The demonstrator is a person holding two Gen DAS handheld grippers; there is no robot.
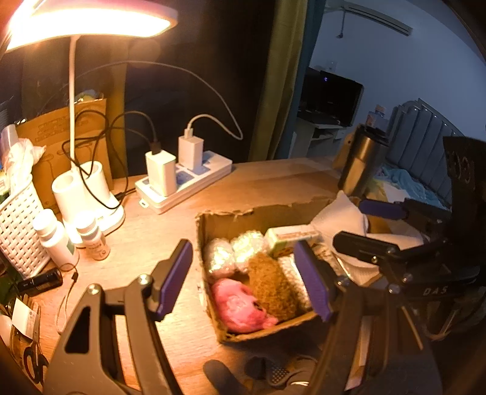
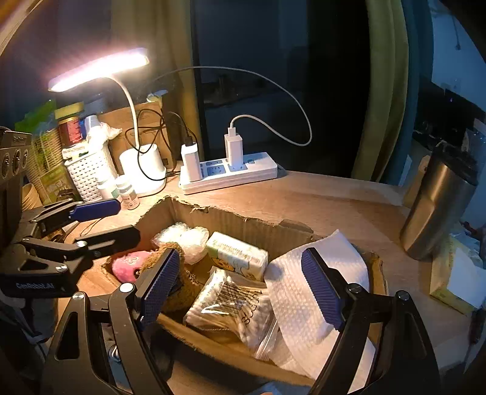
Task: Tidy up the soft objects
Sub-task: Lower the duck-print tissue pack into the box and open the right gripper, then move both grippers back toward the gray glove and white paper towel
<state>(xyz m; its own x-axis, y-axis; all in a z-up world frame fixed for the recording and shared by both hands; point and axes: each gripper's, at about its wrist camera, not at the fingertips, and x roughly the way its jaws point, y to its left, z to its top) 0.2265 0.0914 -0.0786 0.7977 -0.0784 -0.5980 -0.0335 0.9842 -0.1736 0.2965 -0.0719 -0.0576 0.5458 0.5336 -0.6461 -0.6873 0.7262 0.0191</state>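
Observation:
A torn cardboard box (image 1: 209, 291) (image 2: 243, 221) on the wooden desk holds a pink plush (image 1: 240, 307) (image 2: 127, 266), a brown fuzzy item (image 1: 272, 288) (image 2: 179, 291), bubble-wrap bundles (image 1: 234, 252) (image 2: 185, 237), a tissue pack (image 1: 291, 237) (image 2: 237, 255), a bag of cotton swabs (image 2: 234, 307) and a folded white towel (image 1: 343, 218) (image 2: 306, 291). My left gripper (image 1: 246, 282) is open above the box's left half. My right gripper (image 2: 243, 288) is open above the swab bag and towel; it also shows in the left wrist view (image 1: 364, 224).
A lit desk lamp (image 1: 88, 24) (image 2: 100, 68), a power strip with chargers (image 1: 185, 179) (image 2: 227, 170), small bottles (image 1: 54, 240), a white basket (image 1: 18, 224) and scissors (image 1: 33, 361) stand left. A steel tumbler (image 2: 437, 206) and a tissue box (image 2: 455, 282) stand right.

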